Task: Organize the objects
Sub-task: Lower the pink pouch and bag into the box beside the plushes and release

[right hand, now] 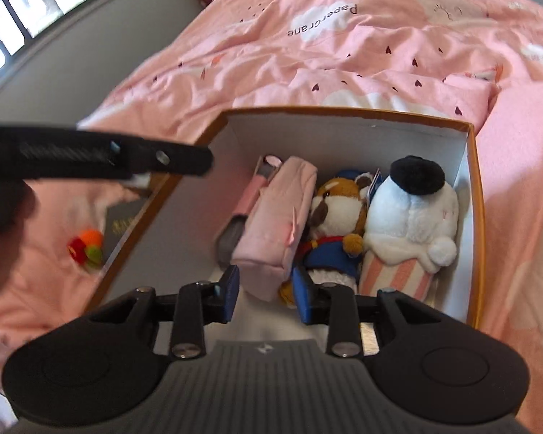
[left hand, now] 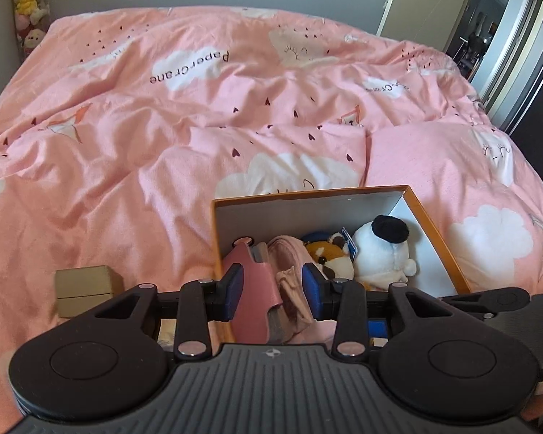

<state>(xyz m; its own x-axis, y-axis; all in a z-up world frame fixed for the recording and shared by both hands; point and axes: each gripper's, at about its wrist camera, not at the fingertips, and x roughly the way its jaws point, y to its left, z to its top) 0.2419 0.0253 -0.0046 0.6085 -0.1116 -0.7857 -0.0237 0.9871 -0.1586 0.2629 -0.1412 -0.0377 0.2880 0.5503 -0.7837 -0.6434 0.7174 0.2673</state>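
Observation:
An orange box with white inside sits on the pink bed. It holds a pink pouch, a pink and grey item at its left, a brown fox plush and a white plush with a black ear. My left gripper is open above the box's near end, over the pink item and pouch. My right gripper is open over the box, just short of the pouch's near end. The left gripper's body shows in the right wrist view.
A small tan cardboard box lies on the bed left of the orange box. A dark book and a small red, orange and green toy lie beside the box's left wall. An open door stands at the far right.

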